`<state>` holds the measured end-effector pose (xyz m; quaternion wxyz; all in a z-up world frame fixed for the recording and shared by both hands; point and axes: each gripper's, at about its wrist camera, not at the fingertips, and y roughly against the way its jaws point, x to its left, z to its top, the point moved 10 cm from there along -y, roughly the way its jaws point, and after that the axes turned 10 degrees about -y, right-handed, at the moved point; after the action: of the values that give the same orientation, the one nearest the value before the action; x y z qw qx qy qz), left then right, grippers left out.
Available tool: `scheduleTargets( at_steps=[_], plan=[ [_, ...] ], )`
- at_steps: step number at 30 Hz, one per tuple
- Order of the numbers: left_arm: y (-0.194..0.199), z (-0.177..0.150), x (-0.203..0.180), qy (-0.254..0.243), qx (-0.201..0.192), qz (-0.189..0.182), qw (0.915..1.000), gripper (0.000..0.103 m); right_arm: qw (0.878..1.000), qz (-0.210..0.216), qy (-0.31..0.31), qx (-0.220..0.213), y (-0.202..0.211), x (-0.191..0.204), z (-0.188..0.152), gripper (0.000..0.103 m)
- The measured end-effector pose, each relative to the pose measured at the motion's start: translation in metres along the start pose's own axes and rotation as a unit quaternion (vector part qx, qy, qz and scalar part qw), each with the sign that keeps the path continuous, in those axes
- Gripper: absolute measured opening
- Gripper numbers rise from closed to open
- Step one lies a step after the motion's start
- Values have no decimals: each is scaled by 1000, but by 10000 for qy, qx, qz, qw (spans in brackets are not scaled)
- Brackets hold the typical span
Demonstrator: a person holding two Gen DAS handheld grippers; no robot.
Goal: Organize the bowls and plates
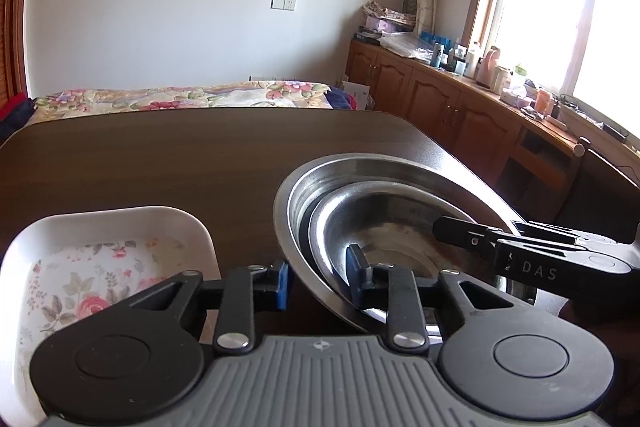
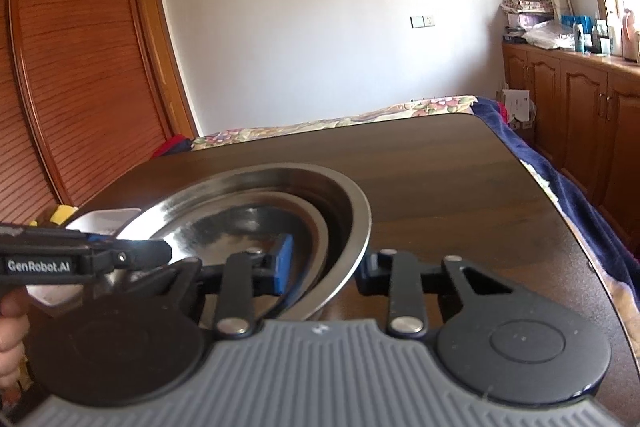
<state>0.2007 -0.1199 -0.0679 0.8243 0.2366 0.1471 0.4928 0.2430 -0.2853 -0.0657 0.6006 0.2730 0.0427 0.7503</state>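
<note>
Two steel bowls sit nested on the dark wooden table [image 1: 160,155]: a large outer bowl [image 1: 296,195] and a smaller inner bowl [image 1: 384,223]. My left gripper [image 1: 318,275] straddles their near-left rims, one blue pad outside and one inside, and is shut on them. My right gripper [image 2: 324,263] clamps the opposite side of the large bowl [image 2: 352,211] the same way, with its inner pad in the small bowl [image 2: 240,223]. Each gripper also shows in the other's view. A white floral dish [image 1: 100,267] lies just left of the bowls.
Beyond the table's far edge lies a bed with a floral blanket [image 1: 192,97]. Wooden cabinets [image 1: 440,95] with cluttered tops run under the window on the right. A slatted wardrobe [image 2: 80,67] stands at the left. A hand [image 2: 10,327] holds the left gripper.
</note>
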Motion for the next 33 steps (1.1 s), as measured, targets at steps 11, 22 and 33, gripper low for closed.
scheduleTargets(
  at_steps=[11,22,33],
  plan=[
    [21,3,-3,-51,-185,141,9997,30,9997,117,129,-190,16,12,10,32],
    [51,14,-1,-92,-419,312,9986,30,9985,316,269,-344,29,30,21,32],
    [80,18,24,-82,-584,557,9967,30,9962,656,439,-366,23,64,29,32]
  ],
)
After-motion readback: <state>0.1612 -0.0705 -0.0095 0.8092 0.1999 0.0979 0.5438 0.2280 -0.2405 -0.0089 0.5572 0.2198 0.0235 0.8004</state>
